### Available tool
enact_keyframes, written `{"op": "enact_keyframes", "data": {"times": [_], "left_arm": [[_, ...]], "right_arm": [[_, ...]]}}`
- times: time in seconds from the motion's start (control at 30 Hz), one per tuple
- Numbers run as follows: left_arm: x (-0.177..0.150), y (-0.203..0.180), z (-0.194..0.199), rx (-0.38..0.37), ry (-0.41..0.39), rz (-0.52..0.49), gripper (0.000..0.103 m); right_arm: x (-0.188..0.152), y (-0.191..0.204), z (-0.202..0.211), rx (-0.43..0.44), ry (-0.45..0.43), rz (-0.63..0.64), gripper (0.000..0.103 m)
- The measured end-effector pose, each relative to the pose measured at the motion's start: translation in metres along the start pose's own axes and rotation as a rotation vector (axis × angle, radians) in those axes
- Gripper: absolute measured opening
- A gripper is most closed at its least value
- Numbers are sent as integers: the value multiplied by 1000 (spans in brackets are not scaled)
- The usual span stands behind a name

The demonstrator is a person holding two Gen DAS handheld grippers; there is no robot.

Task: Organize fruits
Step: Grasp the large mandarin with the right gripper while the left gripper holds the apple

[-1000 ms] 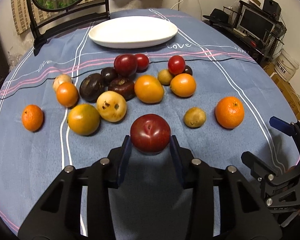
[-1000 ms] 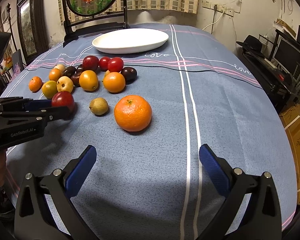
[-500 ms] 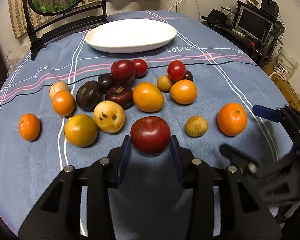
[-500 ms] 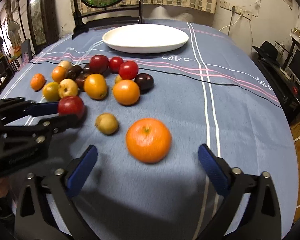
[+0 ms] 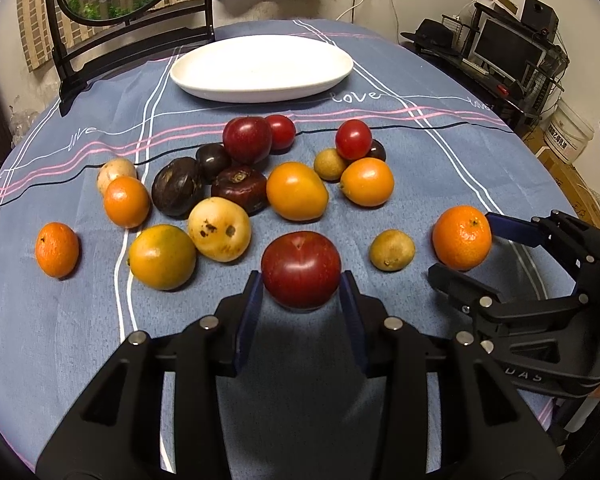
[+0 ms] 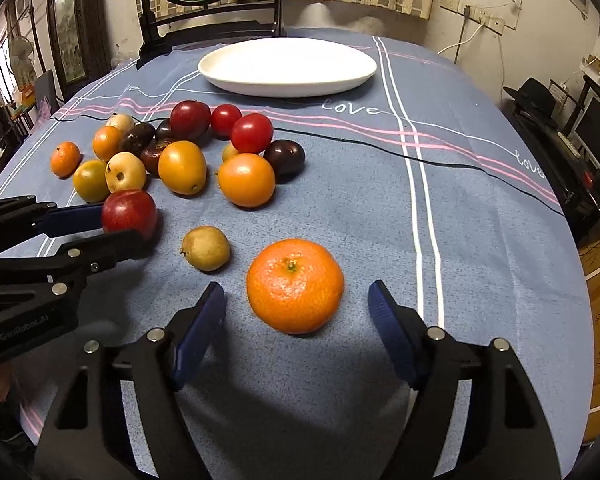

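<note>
Fingers (image 5: 251, 312) of the left gripper (image 5: 300, 312) clamp a red apple (image 5: 301, 269) from both sides, blue pads touching its flanks; gripper sits low & level over the desk (image 5: 440, 168), pointing twd the plate. Can't tell if the apple is lifted or resting on the cloth. Right gripper (image 6: 296, 316) also low & level, fingers (image 6: 392, 332) spread wide, w/ a mandarin (image 6: 295, 285) just ahead between the tips, not touching either pad.

Desk: round, blue cloth w/ white & pink stripes, "love" script. White oval plate (image 5: 262, 68) at the far side, well apart from the fruit pile.

Fruit, big to small: red apple is dark red, glossy, stem dimple facing up, nearest the left wrist cam. Mandarin is bright orange, dimpled skin, green stem nub on top, sits alone on the right side of the spread (image 5: 462, 238). Yellow spotted fruit (image 5: 219, 229) & greenish orange (image 5: 162, 257) touch each other left of the apple. Small brown-green fruit (image 5: 392, 250) lies between apple & mandarin, apart from both. Rest of the pile (dark plums, red tomatoes, oranges) clusters mid-desk. Lone small mandarin (image 5: 57, 249) sits at the far left, apart from the others.
</note>
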State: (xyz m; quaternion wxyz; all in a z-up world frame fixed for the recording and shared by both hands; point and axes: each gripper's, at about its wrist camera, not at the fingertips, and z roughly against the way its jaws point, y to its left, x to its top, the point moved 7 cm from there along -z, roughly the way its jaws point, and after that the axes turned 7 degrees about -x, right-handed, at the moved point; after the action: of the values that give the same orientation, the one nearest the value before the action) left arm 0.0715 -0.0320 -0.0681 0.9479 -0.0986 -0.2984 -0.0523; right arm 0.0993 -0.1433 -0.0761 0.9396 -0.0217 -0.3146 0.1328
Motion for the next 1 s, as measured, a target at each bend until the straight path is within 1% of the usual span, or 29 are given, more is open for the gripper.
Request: {"op": "enact_keyframes", "data": {"times": [0.13, 0.23, 0.3, 0.4, 0.43, 0.47, 0.5, 0.7, 1.0], "left_arm": [[-2, -1, 3, 7, 4, 4, 42], [-2, -1, 10, 12, -12, 3, 52], [-2, -1, 19, 21, -32, -2, 62], [-5, 2, 30, 42, -47, 2, 70], [-6, 4, 33, 46, -49, 5, 71], [-8, 5, 36, 51, -49, 11, 75], [-10, 8, 39, 62, -51, 21, 78], [-16, 19, 51, 82, -63, 59, 78], [-17, 22, 56, 88, -73, 65, 80]], "right_arm": [[0, -1, 6, -11, -11, -4, 76], [-1, -3, 10, -20, -18, -12, 76], [-3, -6, 15, -27, -24, -22, 78], [-8, -10, 23, -29, -35, -51, 82], [-11, -12, 27, -26, -39, -67, 85], [-13, -12, 29, -23, -41, -80, 89], [-16, -13, 31, -23, -40, -94, 90], [-22, -8, 36, -20, -39, -108, 90], [-19, 1, 42, -16, -53, -91, 90]]}}
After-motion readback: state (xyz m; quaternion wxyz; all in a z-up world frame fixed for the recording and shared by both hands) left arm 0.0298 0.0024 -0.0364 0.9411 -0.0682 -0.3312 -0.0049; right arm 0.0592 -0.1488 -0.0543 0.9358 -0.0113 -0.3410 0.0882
